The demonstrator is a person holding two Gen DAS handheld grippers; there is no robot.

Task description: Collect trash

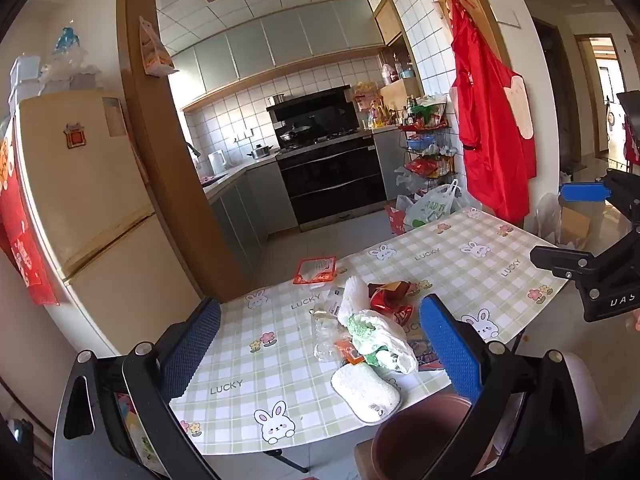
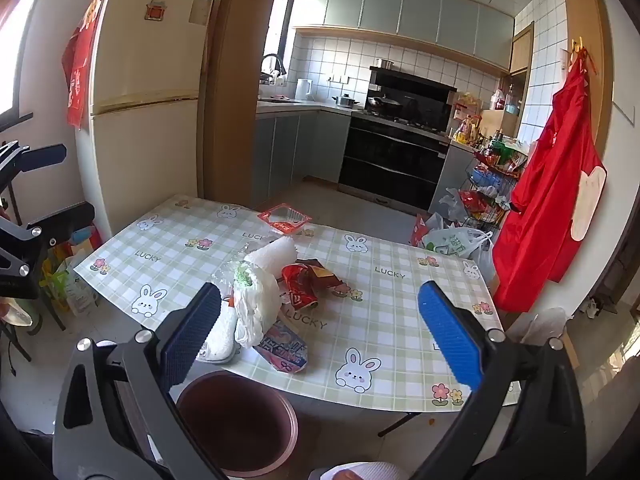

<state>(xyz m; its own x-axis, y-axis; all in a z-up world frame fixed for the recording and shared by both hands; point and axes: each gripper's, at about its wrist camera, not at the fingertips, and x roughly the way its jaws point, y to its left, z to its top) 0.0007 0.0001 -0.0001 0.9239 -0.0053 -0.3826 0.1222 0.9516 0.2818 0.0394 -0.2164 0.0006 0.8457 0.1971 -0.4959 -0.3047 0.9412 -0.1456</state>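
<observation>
A heap of trash lies mid-table on the checked cloth (image 1: 460, 256) (image 2: 392, 320). It includes a crumpled red wrapper (image 1: 390, 300) (image 2: 304, 280), a white plastic bag (image 1: 384, 340) (image 2: 256, 304), a white foam roll (image 1: 352, 294) (image 2: 276, 256), a white foam pad (image 1: 366, 394) (image 2: 218, 336) and a printed wrapper (image 2: 286, 346). A red plastic tray (image 1: 315, 271) (image 2: 284, 218) lies at the far edge. A brown bin (image 1: 416, 432) (image 2: 236, 424) stands below the near edge. My left gripper (image 1: 320, 348) (image 2: 56, 188) and right gripper (image 2: 320, 334) (image 1: 572, 224) hover open and empty, short of the heap.
A cream fridge (image 1: 80, 184) (image 2: 148, 80) stands left of the table. A red apron (image 1: 492, 128) (image 2: 552, 208) hangs on the wall to the right. Plastic bags (image 1: 432, 204) and a wire rack (image 2: 492, 184) crowd the floor behind the table.
</observation>
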